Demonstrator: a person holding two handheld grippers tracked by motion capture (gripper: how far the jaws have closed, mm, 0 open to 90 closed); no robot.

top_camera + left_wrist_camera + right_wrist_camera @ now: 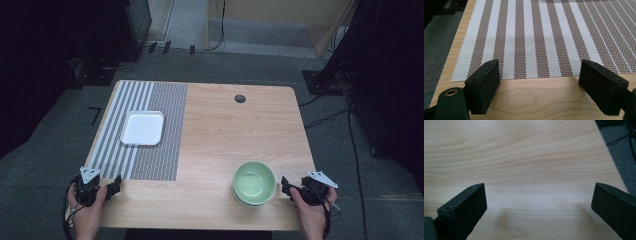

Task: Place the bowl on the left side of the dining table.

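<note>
Nothing had yet been lifted from the pale wooden tabletop [215,130]; the brown-and-white striped woven placemat [145,127], the white square plastic tray [143,128] on it and the stacked green ceramic bowls [254,183] sat untouched; the left gripper [116,186] at the placemat's near edge and the right gripper [285,184] just beside the bowls rested low, jaws wide and empty.

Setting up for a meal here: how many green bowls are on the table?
2, stacked one inside the other: the top green bowl sits in a lower bowl whose rim peeks out beneath, near the table's front edge, beside the right gripper. More could be nested unseen.
</note>
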